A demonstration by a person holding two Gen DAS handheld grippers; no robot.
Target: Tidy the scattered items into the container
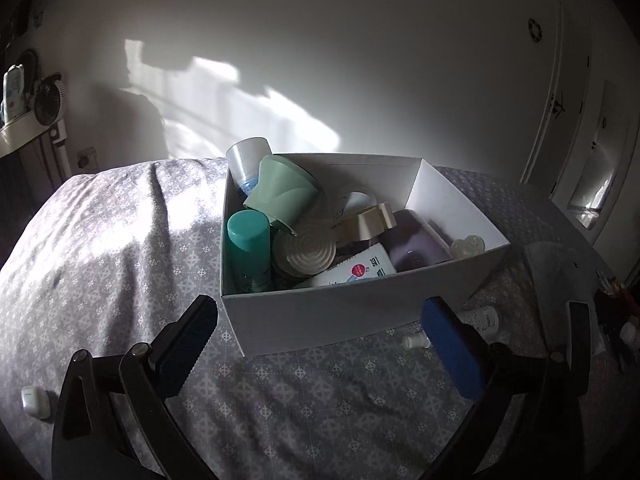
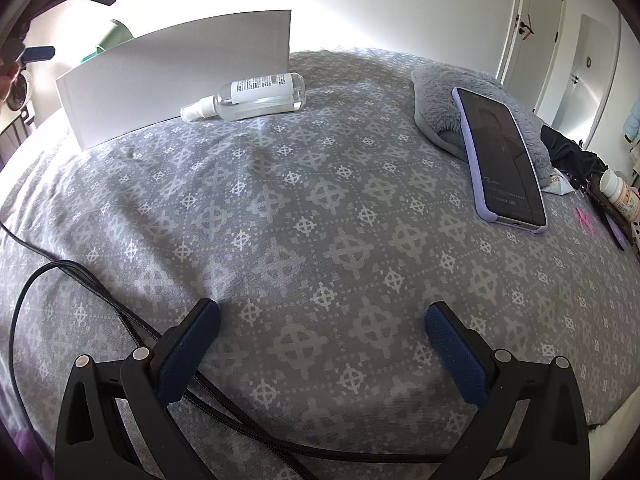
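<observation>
Only the left wrist view looks into the white box (image 1: pixel 360 312), packed with toiletries; the left gripper (image 1: pixel 320 344) gapes wide, empty. The right gripper (image 2: pixel 322 344), equally spread and empty, faces the clear spray bottle (image 2: pixel 256 96) lying against the box's outer wall on the bedspread (image 2: pixel 320 208), beside a phone (image 2: pixel 502 160).

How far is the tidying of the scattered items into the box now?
Mostly done: the white cardboard box already holds a teal-capped bottle, a green cup and more. Nothing is in hand; the left gripper and right gripper are open. Left outside: the clear spray bottle beside the box and a small white case.
</observation>
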